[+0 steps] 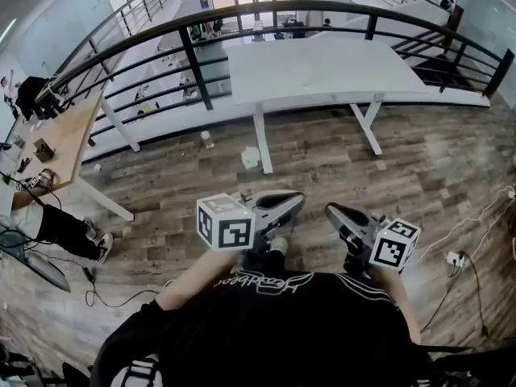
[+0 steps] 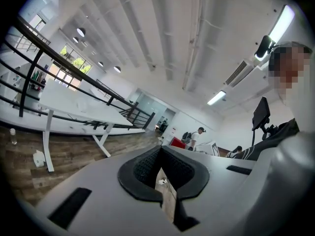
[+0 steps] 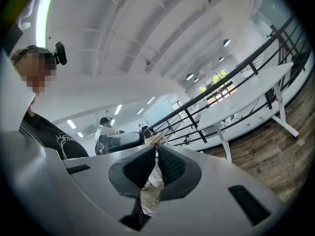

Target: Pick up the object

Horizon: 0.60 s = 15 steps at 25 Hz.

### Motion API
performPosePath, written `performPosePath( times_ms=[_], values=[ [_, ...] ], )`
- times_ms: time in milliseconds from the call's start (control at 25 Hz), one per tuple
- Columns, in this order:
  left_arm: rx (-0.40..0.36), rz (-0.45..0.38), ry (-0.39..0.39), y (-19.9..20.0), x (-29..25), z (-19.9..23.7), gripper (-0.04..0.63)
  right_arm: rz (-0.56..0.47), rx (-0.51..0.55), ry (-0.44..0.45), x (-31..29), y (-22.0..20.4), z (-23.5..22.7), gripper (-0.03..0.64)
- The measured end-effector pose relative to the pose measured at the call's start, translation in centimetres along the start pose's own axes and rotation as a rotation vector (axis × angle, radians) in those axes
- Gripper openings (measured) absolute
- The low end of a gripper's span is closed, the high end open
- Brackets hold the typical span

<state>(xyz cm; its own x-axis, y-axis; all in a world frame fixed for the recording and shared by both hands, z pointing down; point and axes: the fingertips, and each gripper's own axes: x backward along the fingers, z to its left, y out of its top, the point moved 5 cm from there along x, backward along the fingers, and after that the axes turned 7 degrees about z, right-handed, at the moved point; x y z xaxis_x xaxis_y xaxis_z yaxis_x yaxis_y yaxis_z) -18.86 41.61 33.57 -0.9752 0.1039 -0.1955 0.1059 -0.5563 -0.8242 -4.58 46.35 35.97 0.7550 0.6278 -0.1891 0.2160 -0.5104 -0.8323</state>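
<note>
Wood-plank floor [image 1: 322, 151] fills the middle of the head view. The wearer's black shirt [image 1: 282, 321] covers everything from 5 to 7 o'clock.

The left hand-held gripper [image 1: 300, 199] and right hand-held gripper [image 1: 330, 210] reach out level, tips angled toward each other but apart. Each one's own view shows the ribbed pads meeting at the tips with nothing between them, only a sliver of floor behind. The hands are hidden under the marker cubes.

Which thing the task means cannot be told. A pale crumpled packet [image 1: 251, 158] lies on the floor at 12 o'clock from the left gripper, just beside a leg of the long white surface [image 1: 322, 71]. A small clear bottle [image 1: 207, 139] stands at 11 o'clock. Both are too small to identify further.

A black railing [image 1: 242, 14] arcs behind. At 9 o'clock, a cluttered wooden surface [image 1: 72, 135] and a bystander's leg [image 1: 68, 232] are cut off by the edge.
</note>
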Motion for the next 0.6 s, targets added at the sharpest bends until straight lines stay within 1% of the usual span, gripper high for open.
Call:
performPosePath(
  times_ms=[320, 440, 600],
  values=[
    [0.052, 0.050, -0.007, 8.6, -3.7, 13.8, 0.008, 0.004, -0.082, -0.040, -8.4, 7.8, -10.5, 0.021],
    [0.053, 0.059, -0.009, 11.9, -4.8, 18.4, 0.008, -0.002, -0.101, -0.049, -11.6, 10.7, -14.3, 0.021],
    [0.046, 0.066, -0.011, 16.2, -5.4, 23.9, 0.008, -0.010, -0.095, -0.051, -16.2, 14.9, -18.4, 0.021]
  ],
)
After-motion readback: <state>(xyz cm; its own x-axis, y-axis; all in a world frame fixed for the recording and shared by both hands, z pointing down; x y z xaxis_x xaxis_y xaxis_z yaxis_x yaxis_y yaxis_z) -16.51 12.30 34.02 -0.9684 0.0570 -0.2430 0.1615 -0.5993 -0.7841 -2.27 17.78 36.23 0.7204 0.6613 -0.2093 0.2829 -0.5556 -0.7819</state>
